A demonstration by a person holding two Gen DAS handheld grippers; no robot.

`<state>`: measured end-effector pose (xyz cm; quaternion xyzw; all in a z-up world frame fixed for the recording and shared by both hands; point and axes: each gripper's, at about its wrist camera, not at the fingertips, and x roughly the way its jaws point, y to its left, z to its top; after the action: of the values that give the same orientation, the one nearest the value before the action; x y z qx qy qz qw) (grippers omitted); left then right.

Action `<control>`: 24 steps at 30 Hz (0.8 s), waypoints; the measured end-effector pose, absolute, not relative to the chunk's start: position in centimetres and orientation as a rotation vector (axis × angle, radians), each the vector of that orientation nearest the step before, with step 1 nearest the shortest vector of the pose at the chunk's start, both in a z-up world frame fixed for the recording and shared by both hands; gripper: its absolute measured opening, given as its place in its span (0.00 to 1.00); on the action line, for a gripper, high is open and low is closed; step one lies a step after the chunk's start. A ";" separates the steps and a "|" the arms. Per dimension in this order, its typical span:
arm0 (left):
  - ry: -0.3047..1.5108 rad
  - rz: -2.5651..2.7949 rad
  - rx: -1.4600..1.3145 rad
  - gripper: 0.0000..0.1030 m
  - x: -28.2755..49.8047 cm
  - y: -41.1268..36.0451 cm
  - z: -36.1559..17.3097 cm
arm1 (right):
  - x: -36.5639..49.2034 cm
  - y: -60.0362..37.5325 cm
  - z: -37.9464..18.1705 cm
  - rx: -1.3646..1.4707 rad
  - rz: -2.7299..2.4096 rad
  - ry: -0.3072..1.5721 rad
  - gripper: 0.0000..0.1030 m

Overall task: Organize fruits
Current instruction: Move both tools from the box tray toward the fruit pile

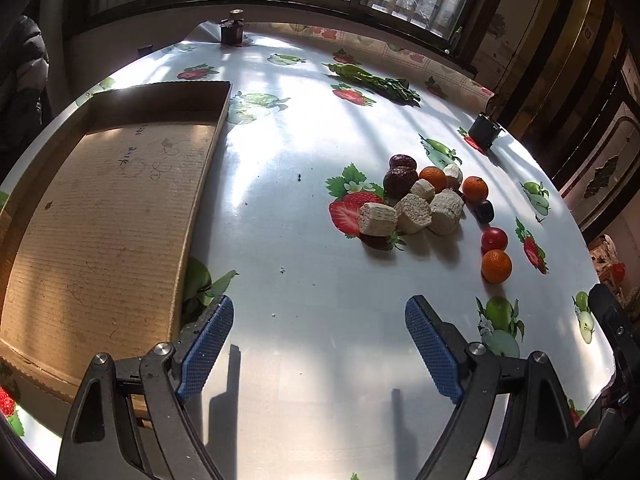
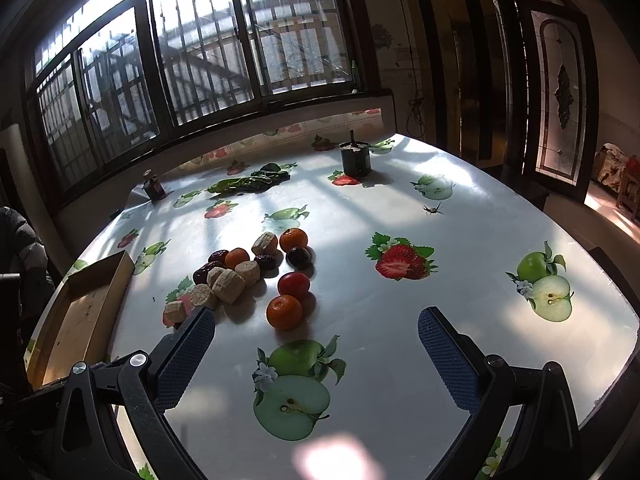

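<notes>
Cardboard, in the form of a shallow open tray [image 1: 100, 208], lay at the left of the table [image 1: 304, 320] with nothing in it, its floor bare but for some pen marks. Just right of it, low in the left wrist view, the left gripper [image 1: 319, 308] hung over bare tablecloth with its blue pads wide apart and nothing between them. Further right sat the mixed pile: two wrinkled dark red dates [image 1: 400, 176] at its far side, pale crumbly cylinder pieces [image 1: 414, 212] in front, and a mandarin [image 1: 433, 179] tucked among them. A second mandarin [image 1: 475, 189] lay at the pile's right edge, with a small dark fruit [image 1: 484, 211] just beside it. Apart from the heap, nearer the table's right rim, a red cherry tomato [image 1: 494, 239] touched or nearly touched a third mandarin [image 1: 496, 266]. Leafy greens [image 1: 372, 80] and two dark jars stood well beyond, toward the window.

From the right wrist view, the right gripper [image 2: 316, 318] was likewise spread and empty, poised near the closest mandarin [image 2: 284, 312] but not around it.

As a judgement, the sorting had barely begun or not begun at all: no fruit was in the tray, every piece remained on the cloth, and neither tool held anything. All of the picking and placing was still left.
</notes>
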<state>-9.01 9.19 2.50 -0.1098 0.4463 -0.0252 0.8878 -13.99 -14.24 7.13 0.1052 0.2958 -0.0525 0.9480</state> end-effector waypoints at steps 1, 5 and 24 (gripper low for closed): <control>0.921 -0.030 -0.222 0.86 -9.0 9.5 2.7 | -14.0 -14.1 7.1 0.211 -0.105 0.604 1.00; 0.877 0.054 -0.171 0.86 -9.4 10.4 3.6 | -13.9 -14.0 7.0 0.203 -0.103 0.609 1.00; 0.644 0.089 0.018 0.86 -11.6 8.8 10.4 | -12.8 -14.0 9.7 0.091 -0.045 0.555 1.00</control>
<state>-11.63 8.78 10.38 0.0089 0.3162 0.0436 0.9476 -12.80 -14.03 9.67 0.0449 0.2738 -0.0221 0.9605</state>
